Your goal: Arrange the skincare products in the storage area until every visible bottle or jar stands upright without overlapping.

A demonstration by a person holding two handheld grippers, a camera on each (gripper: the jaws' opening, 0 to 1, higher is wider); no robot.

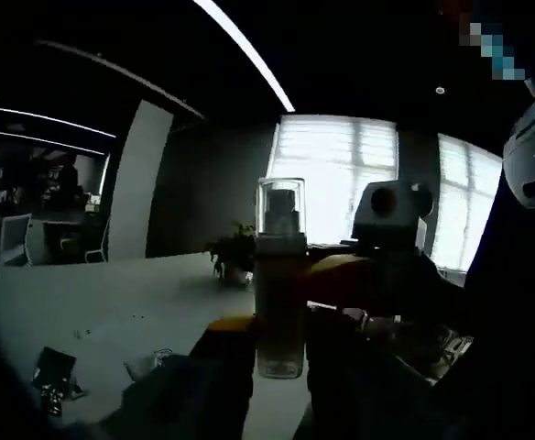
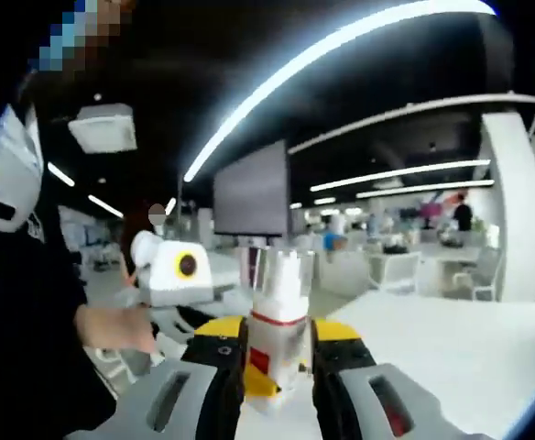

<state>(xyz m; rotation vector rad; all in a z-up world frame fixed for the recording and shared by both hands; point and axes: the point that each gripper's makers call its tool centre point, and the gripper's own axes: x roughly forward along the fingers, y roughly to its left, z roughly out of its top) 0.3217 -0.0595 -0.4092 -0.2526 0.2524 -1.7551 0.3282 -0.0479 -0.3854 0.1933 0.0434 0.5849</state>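
Note:
In the left gripper view, a tall bottle [image 1: 279,302] with an amber body and a clear cap stands upright between my left gripper's jaws. My left gripper [image 1: 279,346] is shut on it and holds it above the white table [image 1: 112,302]. My right gripper [image 1: 377,270] reaches in from the right, close behind this bottle. In the right gripper view, a white bottle [image 2: 277,335] with a silvery cap, a red band and a yellow label sits upright in my right gripper [image 2: 277,371], which is shut on it. My left gripper [image 2: 171,275] shows at the left.
A small dark packet [image 1: 52,374] and a clear item [image 1: 148,364] lie on the table's near left. A potted plant [image 1: 235,255] stands at the far edge. A person in dark clothes [image 2: 29,302] is close by. Office chairs [image 2: 405,270] and desks stand beyond the white table [image 2: 451,344].

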